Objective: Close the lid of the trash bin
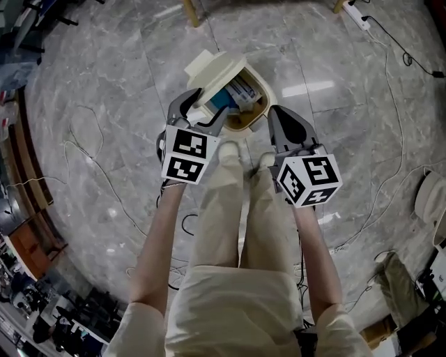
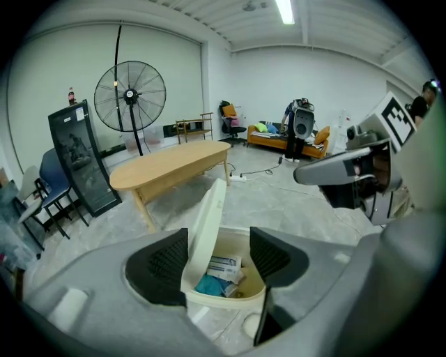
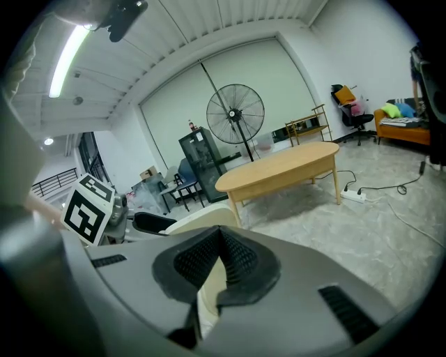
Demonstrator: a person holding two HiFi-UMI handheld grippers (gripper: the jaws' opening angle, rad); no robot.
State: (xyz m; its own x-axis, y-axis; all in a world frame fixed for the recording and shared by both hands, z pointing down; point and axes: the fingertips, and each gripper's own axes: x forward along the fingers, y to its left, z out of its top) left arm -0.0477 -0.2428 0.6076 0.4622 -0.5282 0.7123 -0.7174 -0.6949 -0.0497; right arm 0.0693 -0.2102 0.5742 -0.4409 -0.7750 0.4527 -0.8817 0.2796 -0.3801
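Trash bin [image 1: 245, 125] sits on the floor [image 1: 104, 139], lid [image 1: 212, 70] standing upright. Left gripper [image 2: 219, 261] is spread wide, lined up on the lid, holding nothing. Right gripper [image 3: 219, 258] is pinched closed and empty. A hard shove could probably tip or skid the bin.

Illumination is even and moderately bright, supplied by ceiling strip lights [image 2: 284, 10]; one of them overexposes in the right gripper view. The polished floor [image 1: 104, 125] returns a rectangular glare patch in the head view. Shadows are soft-edged. All three views show barrel distortion and black vignetted corners. The housings of the left tool [image 2: 219, 259] and right tool [image 3: 221, 244], nearest the lens, render soft.
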